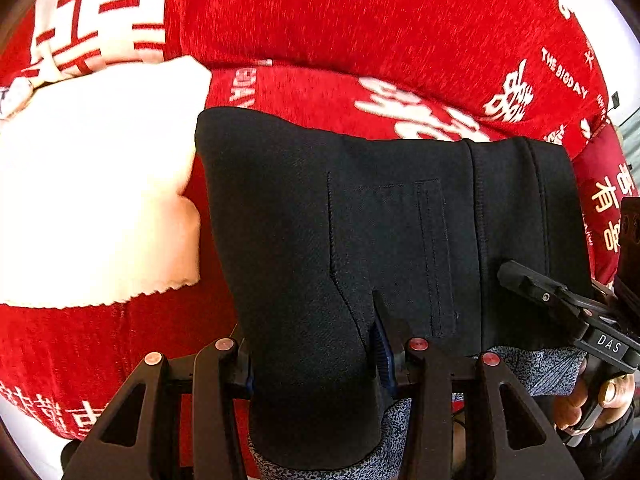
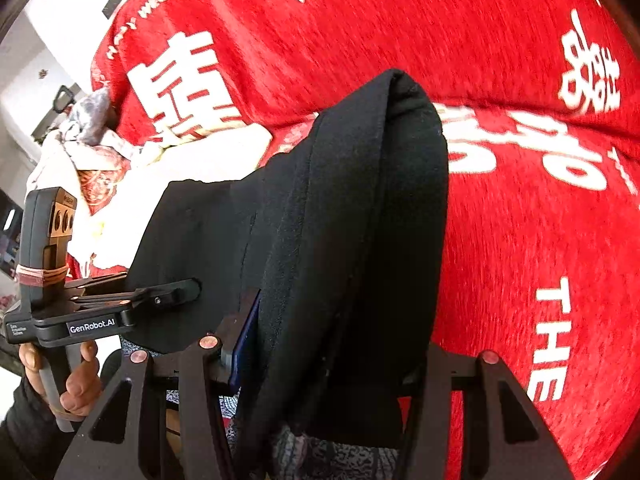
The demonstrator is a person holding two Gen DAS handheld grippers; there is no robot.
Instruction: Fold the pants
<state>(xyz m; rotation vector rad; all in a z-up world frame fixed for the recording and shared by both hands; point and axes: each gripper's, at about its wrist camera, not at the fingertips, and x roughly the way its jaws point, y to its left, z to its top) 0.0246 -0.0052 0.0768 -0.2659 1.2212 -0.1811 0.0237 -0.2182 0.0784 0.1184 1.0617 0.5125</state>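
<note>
The black pants point(image 1: 360, 220) are folded into a thick bundle, with a grey speckled lining showing at the near edge. My left gripper point(image 1: 312, 360) is shut on the near left part of the bundle, cloth filling the gap between its fingers. My right gripper point(image 2: 324, 356) is shut on the near right edge of the pants point(image 2: 352, 220), which drape up over its fingers. Each gripper shows in the other's view: the right one point(image 1: 560, 300) at the pants' right edge, the left one point(image 2: 168, 294) at their left. The bundle is held over a red cover.
A red cover with white lettering point(image 1: 360, 20) spreads under and behind the pants. A white cloth point(image 1: 92, 184) lies to the left of the pants. A heap of mixed fabric point(image 2: 92, 128) sits at the far left of the right wrist view.
</note>
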